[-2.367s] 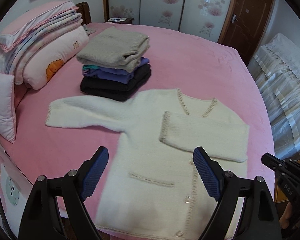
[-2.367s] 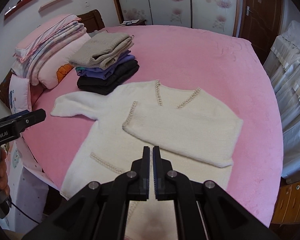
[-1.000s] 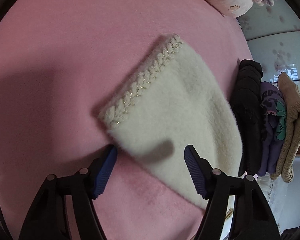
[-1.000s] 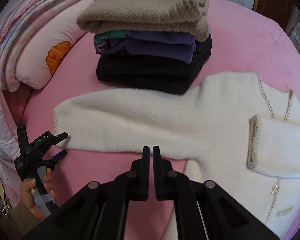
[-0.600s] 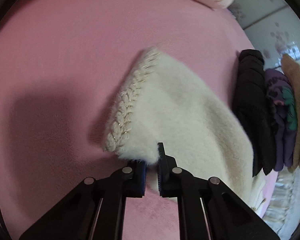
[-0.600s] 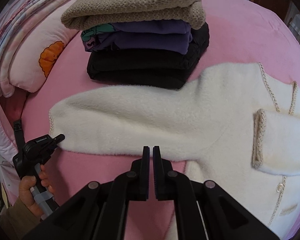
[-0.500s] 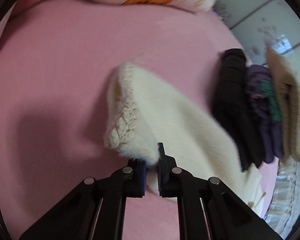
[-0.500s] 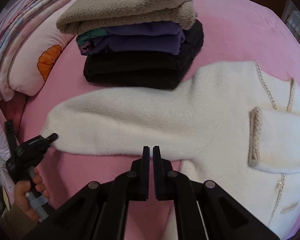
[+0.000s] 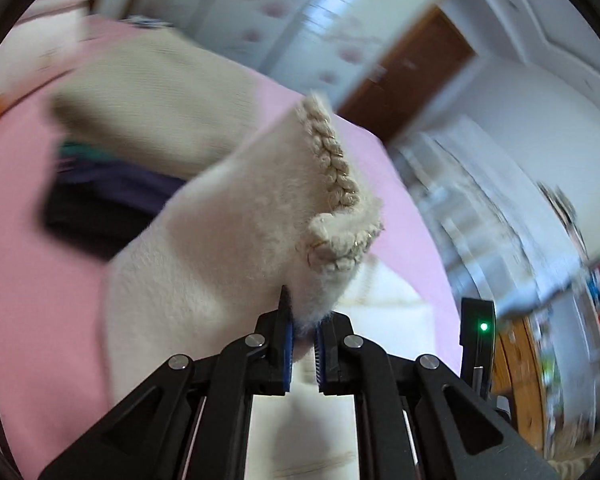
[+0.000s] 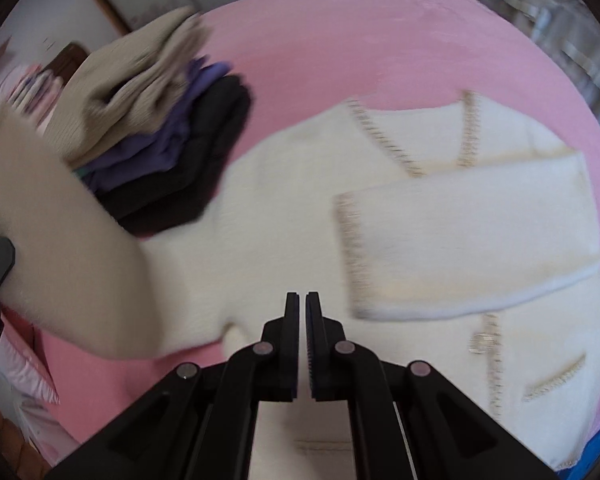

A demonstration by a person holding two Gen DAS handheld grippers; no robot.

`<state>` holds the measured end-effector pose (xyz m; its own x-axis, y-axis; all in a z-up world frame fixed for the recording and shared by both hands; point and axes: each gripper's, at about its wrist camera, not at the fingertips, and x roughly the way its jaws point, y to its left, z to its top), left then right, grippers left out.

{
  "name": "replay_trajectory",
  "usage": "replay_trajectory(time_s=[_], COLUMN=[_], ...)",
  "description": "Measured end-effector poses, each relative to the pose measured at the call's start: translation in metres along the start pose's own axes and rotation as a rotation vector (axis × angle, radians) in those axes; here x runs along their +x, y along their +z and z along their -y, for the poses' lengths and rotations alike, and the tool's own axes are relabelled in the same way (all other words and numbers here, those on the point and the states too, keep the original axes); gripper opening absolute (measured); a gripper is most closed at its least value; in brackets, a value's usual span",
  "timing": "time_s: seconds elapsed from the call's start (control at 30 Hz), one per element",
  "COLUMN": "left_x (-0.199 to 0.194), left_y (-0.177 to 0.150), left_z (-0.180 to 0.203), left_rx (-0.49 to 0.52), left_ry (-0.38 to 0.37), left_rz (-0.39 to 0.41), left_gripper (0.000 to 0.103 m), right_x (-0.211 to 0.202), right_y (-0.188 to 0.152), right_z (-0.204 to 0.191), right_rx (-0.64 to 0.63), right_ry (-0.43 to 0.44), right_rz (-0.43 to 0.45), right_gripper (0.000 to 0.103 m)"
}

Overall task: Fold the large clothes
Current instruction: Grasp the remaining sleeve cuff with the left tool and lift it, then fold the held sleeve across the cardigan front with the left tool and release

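The cream cardigan (image 10: 440,240) lay face-up on the pink bed (image 10: 380,40), one sleeve already folded across its chest; I had the left gripper (image 9: 303,332) clamped on the other sleeve (image 9: 236,216) just behind its braided cuff (image 9: 332,168), lifted clear of the bed. The right gripper (image 10: 301,320) hovered over the cardigan's body, jaws closed and empty. I judged the second sleeve fold to be in hand: the next move called for laying this sleeve flat across the chest before release.
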<state>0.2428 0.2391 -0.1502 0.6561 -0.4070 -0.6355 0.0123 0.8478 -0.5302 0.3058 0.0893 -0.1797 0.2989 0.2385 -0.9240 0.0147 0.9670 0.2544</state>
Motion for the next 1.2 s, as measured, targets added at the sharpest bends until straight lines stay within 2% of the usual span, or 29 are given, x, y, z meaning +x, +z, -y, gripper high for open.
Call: replay_trajectory(time_s=[0.07,0.17,0.33,0.4,0.43,0.53,0.57,0.6,0.67,0.77,0.9,1.03,1.13,1.2], left_x=[0.04,0.104,0.198,0.221,0.218,0.203,0.198,0.188,0.164,0.136,0.092,0.06,0.05,0.044], left_y=[0.0,-0.016,-0.066,-0.083,-0.103,-0.113,-0.112,-0.113,-0.112,-0.116,-0.111,-0.119,-0.129,-0.136], left_z=[0.024,0.049,0.051,0.045,0.04,0.038,0.039,0.04,0.041,0.039,0.021,-0.032,-0.07,-0.089], left_rx=[0.022,0.057,0.078,0.08,0.082,0.076,0.064,0.049,0.032,0.055,0.078,-0.008,-0.1,-0.145], left_ry=[-0.036,-0.036,0.048,0.103,0.111,0.093,0.077,0.066,0.05,0.094,0.258,0.438,0.507,0.524], left_rz=[-0.046,-0.147,-0.366,-0.448,-0.474,-0.465,-0.463,-0.456,-0.409,-0.366,-0.268,-0.209,-0.213,-0.221], left_gripper=[0.006,0.007,0.007,0.014,0.016,0.029,0.046,0.061,0.068,0.068,0.068,0.068,0.068,0.068], right_x=[-0.008,-0.016,-0.014,-0.007,-0.002,0.004,0.005,0.007,0.009,0.011,0.023,0.049,0.071,0.086], right_y=[0.001,-0.001,-0.011,-0.015,-0.016,-0.018,-0.019,-0.018,-0.015,-0.007,0.001,0.01,0.014,0.018], right_z=[0.033,0.08,0.138,0.152,0.158,0.162,0.161,0.159,0.155,0.145,0.131,0.119,0.112,0.11], right_rx=[0.046,0.107,0.163,0.164,0.165,0.153,0.143,0.131,0.118,0.098,0.058,0.029,0.009,0.007], right_ry=[-0.026,-0.069,-0.103,-0.094,-0.083,-0.036,-0.023,-0.005,0.03,0.098,0.137,0.164,0.167,0.17], right_rz=[0.017,0.029,0.016,-0.012,-0.028,-0.048,-0.046,-0.045,-0.039,-0.023,-0.039,-0.081,-0.11,-0.123], right_gripper=[0.003,0.003,0.003,0.003,0.003,0.004,0.006,0.01,0.033,0.037,0.037,0.037,0.037,0.037])
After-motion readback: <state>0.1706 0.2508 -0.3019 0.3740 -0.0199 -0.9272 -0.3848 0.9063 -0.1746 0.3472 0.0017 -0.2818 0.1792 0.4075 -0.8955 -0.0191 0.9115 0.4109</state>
